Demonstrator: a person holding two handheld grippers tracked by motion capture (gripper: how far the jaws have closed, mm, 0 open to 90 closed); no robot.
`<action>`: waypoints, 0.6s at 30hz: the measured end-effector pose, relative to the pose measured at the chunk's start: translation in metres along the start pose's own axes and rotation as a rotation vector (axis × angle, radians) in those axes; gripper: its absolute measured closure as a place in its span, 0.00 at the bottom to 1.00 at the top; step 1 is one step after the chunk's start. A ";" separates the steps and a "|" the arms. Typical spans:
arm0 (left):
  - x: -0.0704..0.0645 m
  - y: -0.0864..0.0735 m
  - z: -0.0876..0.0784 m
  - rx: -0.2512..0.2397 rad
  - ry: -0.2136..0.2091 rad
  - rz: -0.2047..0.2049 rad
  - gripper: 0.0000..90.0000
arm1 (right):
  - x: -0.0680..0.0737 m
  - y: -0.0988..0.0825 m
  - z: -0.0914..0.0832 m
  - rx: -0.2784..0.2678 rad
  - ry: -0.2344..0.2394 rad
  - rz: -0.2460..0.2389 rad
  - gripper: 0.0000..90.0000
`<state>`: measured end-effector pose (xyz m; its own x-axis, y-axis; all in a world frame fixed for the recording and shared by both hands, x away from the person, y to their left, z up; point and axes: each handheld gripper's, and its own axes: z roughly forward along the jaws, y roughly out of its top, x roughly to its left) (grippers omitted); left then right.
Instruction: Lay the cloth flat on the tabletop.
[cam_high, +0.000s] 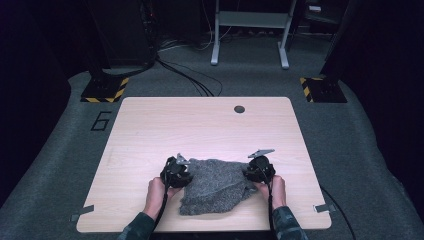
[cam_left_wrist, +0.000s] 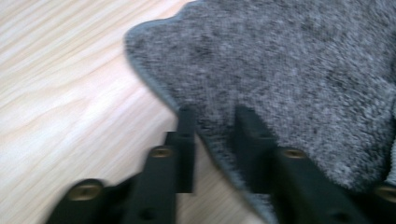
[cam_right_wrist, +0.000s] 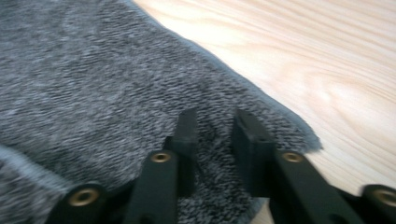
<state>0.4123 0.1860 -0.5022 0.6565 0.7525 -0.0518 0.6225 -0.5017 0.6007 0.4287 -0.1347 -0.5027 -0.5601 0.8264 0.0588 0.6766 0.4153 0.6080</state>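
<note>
One fuzzy grey towel (cam_high: 216, 186), crumpled and hemmed, lies on the pale wood-grain table (cam_high: 150, 130) between two black grippers. The left gripper (cam_left_wrist: 215, 123) has its jaws slightly parted astride the towel's edge. The right gripper (cam_right_wrist: 214, 125) stands likewise parted over a corner; whether either pinches the cloth, I cannot tell.

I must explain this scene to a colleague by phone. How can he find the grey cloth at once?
Start at the light wooden table. Near its front edge, between the left gripper and right gripper, lies the crumpled grey towel. It is the table's one soft, fuzzy thing, with a stitched hem.
</note>
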 end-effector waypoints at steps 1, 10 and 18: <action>0.003 0.001 -0.002 -0.011 0.013 -0.004 0.62 | -0.002 0.001 -0.003 -0.016 -0.012 0.017 0.66; 0.013 0.035 0.014 -0.010 0.043 -0.009 0.36 | -0.034 0.005 -0.010 0.001 -0.043 0.107 0.43; 0.018 0.040 0.031 0.033 0.077 -0.018 0.45 | -0.030 0.007 0.002 0.052 -0.080 0.088 0.62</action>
<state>0.4620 0.1660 -0.5044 0.6114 0.7913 0.0004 0.6481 -0.5010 0.5736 0.4516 -0.1560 -0.5015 -0.4594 0.8871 0.0454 0.7462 0.3576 0.5615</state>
